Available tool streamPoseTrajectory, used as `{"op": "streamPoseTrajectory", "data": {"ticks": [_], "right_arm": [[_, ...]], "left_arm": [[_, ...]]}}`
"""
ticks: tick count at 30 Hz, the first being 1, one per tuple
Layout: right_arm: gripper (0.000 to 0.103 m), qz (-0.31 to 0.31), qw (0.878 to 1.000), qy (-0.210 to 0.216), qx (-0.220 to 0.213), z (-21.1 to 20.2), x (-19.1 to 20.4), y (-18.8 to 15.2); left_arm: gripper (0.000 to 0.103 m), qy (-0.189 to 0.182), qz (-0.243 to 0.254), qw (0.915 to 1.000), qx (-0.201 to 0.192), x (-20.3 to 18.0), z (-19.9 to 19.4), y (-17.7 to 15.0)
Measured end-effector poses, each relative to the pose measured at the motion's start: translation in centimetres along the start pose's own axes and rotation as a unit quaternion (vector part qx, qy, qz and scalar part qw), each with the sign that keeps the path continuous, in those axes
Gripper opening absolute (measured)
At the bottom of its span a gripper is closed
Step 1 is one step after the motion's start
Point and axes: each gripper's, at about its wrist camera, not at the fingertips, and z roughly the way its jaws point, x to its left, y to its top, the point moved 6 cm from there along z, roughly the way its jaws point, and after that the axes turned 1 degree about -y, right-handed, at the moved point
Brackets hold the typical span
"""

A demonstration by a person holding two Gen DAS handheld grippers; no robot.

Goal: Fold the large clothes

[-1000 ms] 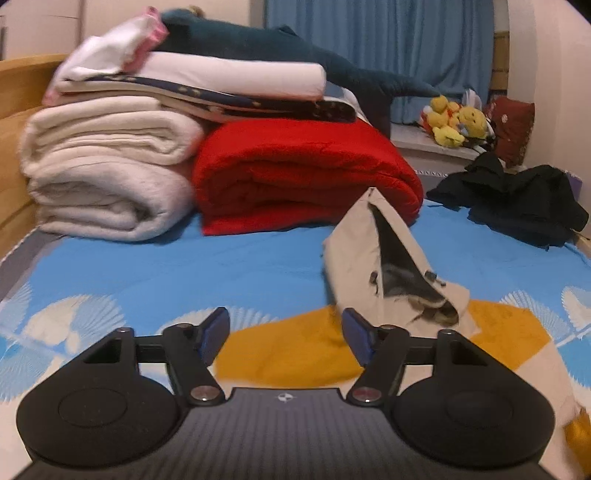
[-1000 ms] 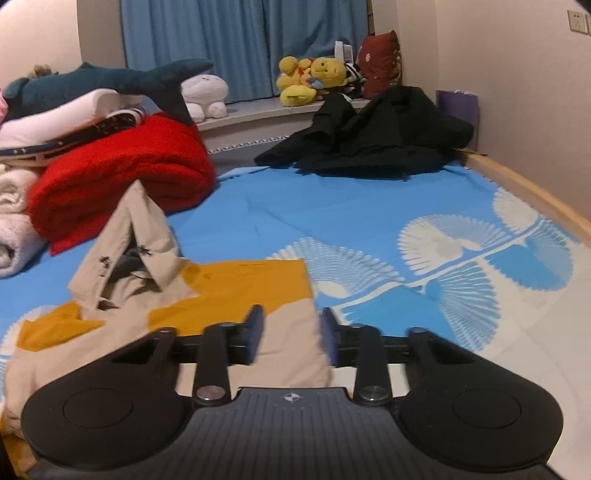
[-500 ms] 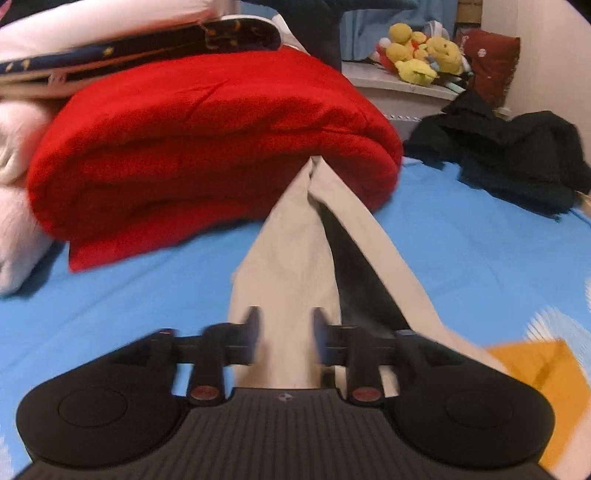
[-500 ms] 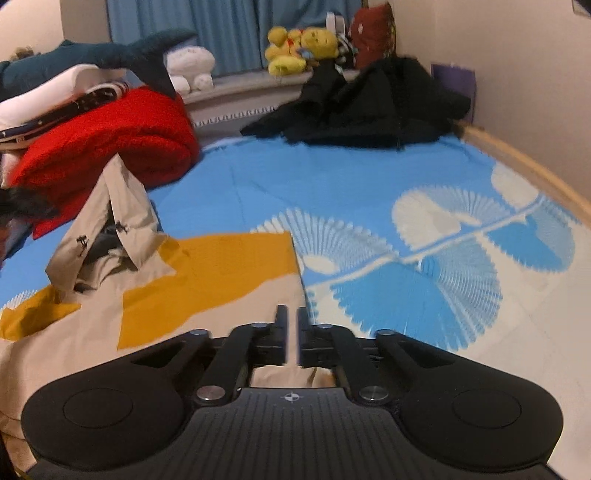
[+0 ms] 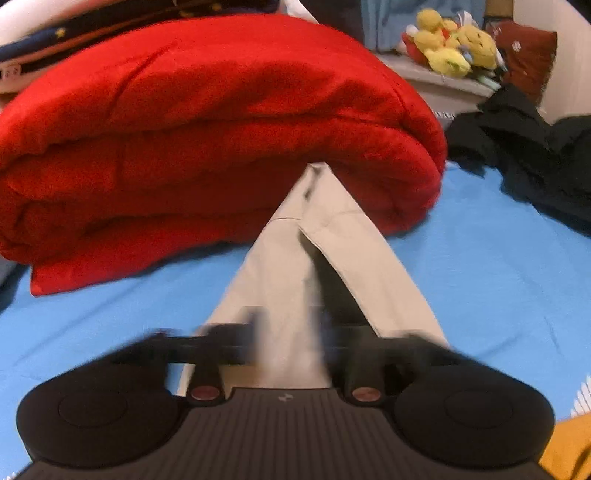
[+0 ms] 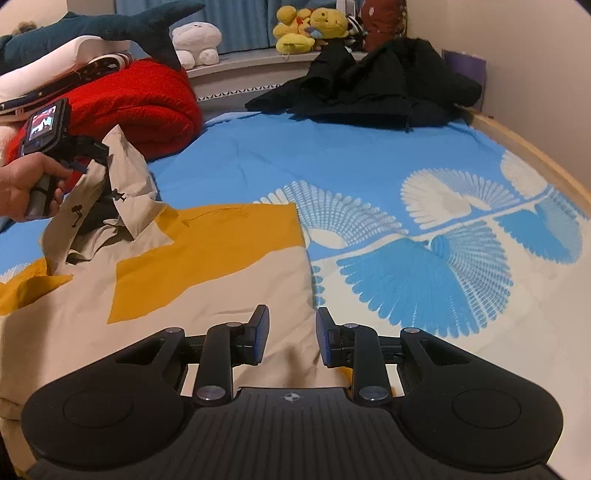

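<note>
A large beige and mustard garment (image 6: 207, 273) lies spread on the bed, its hood (image 6: 125, 177) pulled up into a peak. My left gripper (image 5: 290, 332) is blurred, its jaws closed on the beige hood fabric (image 5: 295, 251); in the right wrist view a hand (image 6: 22, 188) holds that left gripper (image 6: 98, 158) at the hood's tip. My right gripper (image 6: 291, 332) hovers low over the garment's near right edge. Its jaws are opening, with beige cloth lying between and below the fingers and the pads not pressing on it.
A folded red blanket (image 5: 207, 129) sits just behind the hood, with stacked white bedding and a plush shark on top. Black clothes (image 6: 369, 85) are heaped at the far right. Plush toys (image 6: 310, 29) line the sill. The blue patterned sheet (image 6: 406, 166) ends at a wooden bed rail (image 6: 535, 158).
My left gripper swept forward to the raised hood and its jaws went from wide apart to closed on it. The right gripper's jaws closed, then spread apart.
</note>
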Motion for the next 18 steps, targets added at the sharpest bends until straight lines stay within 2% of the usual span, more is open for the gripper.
{"op": "streamPoseTrajectory", "data": {"ticks": [2, 4, 6, 8, 10, 11, 12, 13, 14, 15, 16, 18], "right_arm": [[0.029, -0.01, 1.0, 0.008, -0.006, -0.5, 0.2, 0.2], [0.029, -0.011, 1.0, 0.005, -0.015, -1.0, -0.2, 0.6], [0.029, 0.016, 1.0, 0.012, -0.014, -1.2, -0.7, 1.0], [0.029, 0.038, 0.999, 0.03, -0.014, -1.6, -0.9, 1.4], [0.029, 0.044, 0.998, 0.044, -0.027, -2.4, -0.7, 1.9], [0.03, 0.047, 0.997, 0.052, -0.034, -2.9, -0.6, 2.2], [0.032, 0.053, 0.996, 0.062, -0.041, -3.4, -0.6, 2.5], [0.039, 0.062, 0.994, 0.077, -0.051, -3.9, -0.6, 2.7], [0.048, 0.072, 0.992, 0.089, -0.057, -4.1, -0.7, 2.9], [0.05, 0.085, 0.989, 0.101, -0.06, -4.3, -0.8, 3.0], [0.051, 0.098, 0.987, 0.111, -0.06, -4.3, -0.9, 3.0], [0.051, 0.119, 0.983, 0.13, -0.054, -4.3, -0.8, 2.9]], "left_arm": [[0.002, 0.005, 0.028, 0.9995, -0.012, -0.2, -1.9, -0.4], [0.002, -0.002, 0.074, 0.9961, -0.049, -0.8, -5.8, -0.7], [0.002, -0.04, 0.101, 0.9898, -0.091, -1.7, -11.1, -1.7], [0.002, -0.082, 0.145, 0.977, -0.133, -3.0, -17.7, -4.5], [0.002, -0.112, 0.213, 0.9554, -0.171, -4.3, -24.6, -9.5], [0.002, -0.126, 0.237, 0.947, -0.177, -4.7, -27.6, -12.5], [0.002, -0.134, 0.246, 0.9451, -0.168, -4.7, -30.1, -15.9], [0.003, -0.14, 0.24, 0.95, -0.143, -4.5, -31.7, -19.3], [0.005, -0.149, 0.223, 0.9584, -0.096, -4.2, -32.7, -23.1], [0.006, -0.148, 0.206, 0.9662, -0.048, -3.8, -33.0, -26.2], [0.011, -0.124, 0.191, 0.9739, 0.005, -3.3, -33.1, -29.6], [0.012, -0.085, 0.148, 0.984, 0.051, -2.3, -34.1, -33.4]]}}
